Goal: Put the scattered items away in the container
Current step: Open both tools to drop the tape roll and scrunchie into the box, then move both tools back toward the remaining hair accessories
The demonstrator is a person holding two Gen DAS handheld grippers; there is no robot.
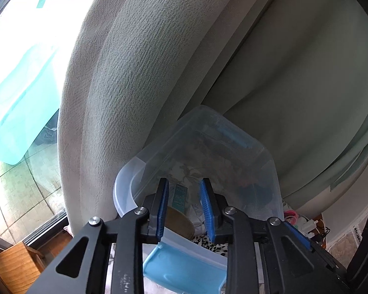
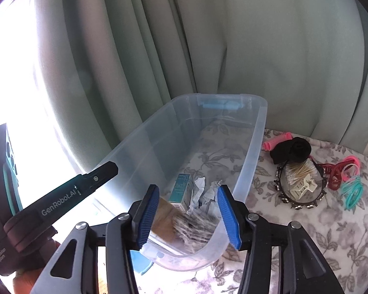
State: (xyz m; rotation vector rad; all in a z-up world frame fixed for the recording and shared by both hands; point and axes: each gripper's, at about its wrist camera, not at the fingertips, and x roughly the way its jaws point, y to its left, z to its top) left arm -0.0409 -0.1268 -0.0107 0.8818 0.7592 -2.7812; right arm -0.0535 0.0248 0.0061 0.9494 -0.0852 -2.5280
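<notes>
Both claws hovered at the near end of the clear plastic container (image 2: 251, 144), pointing down into it. The right claw (image 2: 187, 210) stood about half open with nothing pressed between its pads; a wooden-backed brush (image 2: 181, 223) lay just below and between its fingers on the container floor, blurred, with a teal box (image 2: 181, 188) and crumpled paper (image 2: 203, 193) just beyond it. The left claw (image 1: 184, 208) was parted more narrowly and also gripped nothing, the same brush and box showing beyond its fingers.

The remaining clutter sat well off to the right of the right claw on the floral-covered surface (image 2: 306, 232): a pink hair roller (image 2: 277, 142), a black fabric roll (image 2: 292, 150), a beaded ring holding cotton swabs (image 2: 299, 186), a red hair clip (image 2: 331, 174) and pink and teal hair ties (image 2: 353, 186).

The likely trouble lay in withdrawing: the right claw's fingers straddled the thin near rim, and lifting out at an angle could hook it and tip or drag the light container. The small, loose ties and swabs would probably slip or scatter under a careless pinch.
</notes>
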